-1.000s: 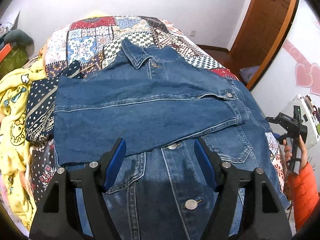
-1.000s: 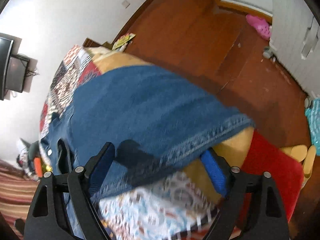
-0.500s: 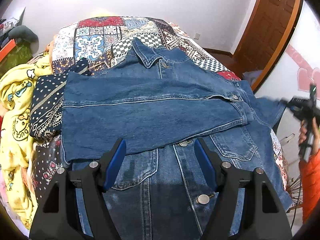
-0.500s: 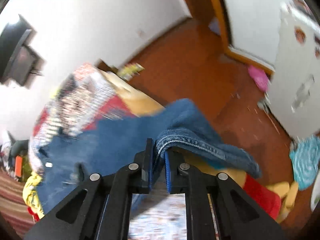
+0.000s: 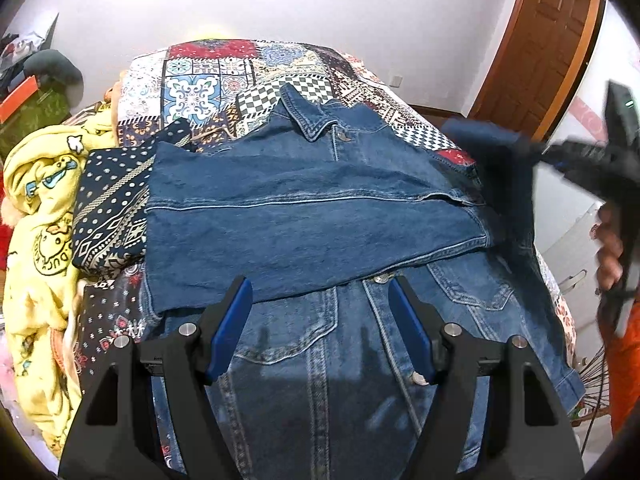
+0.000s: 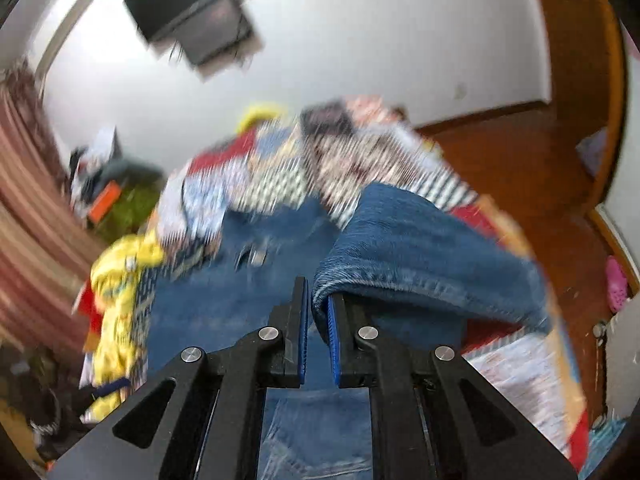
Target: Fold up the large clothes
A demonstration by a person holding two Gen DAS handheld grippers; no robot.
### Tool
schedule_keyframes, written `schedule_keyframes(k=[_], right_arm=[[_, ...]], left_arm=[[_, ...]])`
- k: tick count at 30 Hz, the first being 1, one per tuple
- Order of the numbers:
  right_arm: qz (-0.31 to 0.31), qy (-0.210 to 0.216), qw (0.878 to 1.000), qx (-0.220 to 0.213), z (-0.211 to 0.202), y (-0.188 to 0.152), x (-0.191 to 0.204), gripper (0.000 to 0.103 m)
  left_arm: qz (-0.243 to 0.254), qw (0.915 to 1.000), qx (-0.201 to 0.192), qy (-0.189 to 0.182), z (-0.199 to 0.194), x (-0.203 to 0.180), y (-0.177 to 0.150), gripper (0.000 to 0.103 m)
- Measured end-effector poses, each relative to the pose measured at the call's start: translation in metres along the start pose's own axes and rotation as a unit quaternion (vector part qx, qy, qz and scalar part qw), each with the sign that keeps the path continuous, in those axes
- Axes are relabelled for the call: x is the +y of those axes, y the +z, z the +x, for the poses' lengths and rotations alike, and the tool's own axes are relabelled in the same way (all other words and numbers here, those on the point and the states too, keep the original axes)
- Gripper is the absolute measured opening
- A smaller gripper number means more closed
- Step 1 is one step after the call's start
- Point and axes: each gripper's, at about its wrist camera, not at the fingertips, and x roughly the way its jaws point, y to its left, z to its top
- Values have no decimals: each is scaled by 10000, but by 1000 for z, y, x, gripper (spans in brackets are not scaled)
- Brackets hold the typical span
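Across the bed [image 5: 248,64], on its patchwork quilt, a denim jacket [image 5: 320,216] lies front up with its collar toward the far wall and one sleeve [image 5: 280,240] already folded flat across the chest. Near the hem, the left tongs [image 5: 320,316] hover above the button placket with their blue pads wide apart and nothing between them. At the right edge of the bed the right tongs [image 6: 318,316] are pinched tight on the hem of the other sleeve [image 6: 420,256], lifting the cloth clear of the quilt so it drapes off to the right; that view is smeared with blur. On the left a yellow cartoon-print blanket [image 5: 36,216] is heaped beside a dark patterned cloth [image 5: 112,208], which touches the jacket's left side.
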Motion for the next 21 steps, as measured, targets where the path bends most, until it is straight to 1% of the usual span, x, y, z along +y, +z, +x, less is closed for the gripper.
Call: schedule_keyframes(k=[1, 2, 4, 6, 9, 12, 14, 16, 18, 19, 20, 21], right_arm=[[-31, 38, 9997, 250, 16, -10, 2, 8], [-41, 51, 9992, 384, 23, -15, 4, 8], [-55, 77, 9965, 833, 48, -34, 4, 8], [-86, 18, 9938, 1112, 62, -48, 6, 8], [-213, -66, 9904, 1361, 65, -62, 8, 8], [-347, -104, 9892, 1420, 49, -65, 5, 8], [-405, -110, 9891, 1414, 40, -66, 2, 10], [-465, -158, 9903, 1300, 25, -64, -6, 18], [-375, -236, 9936, 1038, 7, -61, -21, 38], [-308, -350, 9953, 850, -5, -59, -32, 46], [-275, -454, 9959, 732, -10, -58, -36, 48], [-222, -648, 9961, 549, -22, -55, -48, 51]], left_arm=[[15, 10000, 14, 16, -1, 1, -2, 70], [26, 10000, 24, 23, -1, 1, -3, 70], [69, 9999, 63, 42, 0, 0, -5, 70], [128, 9999, 97, 57, 2, -2, -5, 70], [289, 9995, 118, 66, 5, -13, 0, 70], [466, 9989, 88, 21, 8, -29, 10, 70], [642, 9979, 43, -40, 10, -47, 20, 70], [881, 9960, -19, -142, 13, -69, 33, 70], [1101, 9936, -67, -230, 16, -88, 44, 70], [1250, 9917, -95, -283, 20, -102, 51, 70], [1365, 9901, -112, -323, 23, -111, 57, 70], [1483, 9882, -119, -364, 27, -123, 63, 70]])
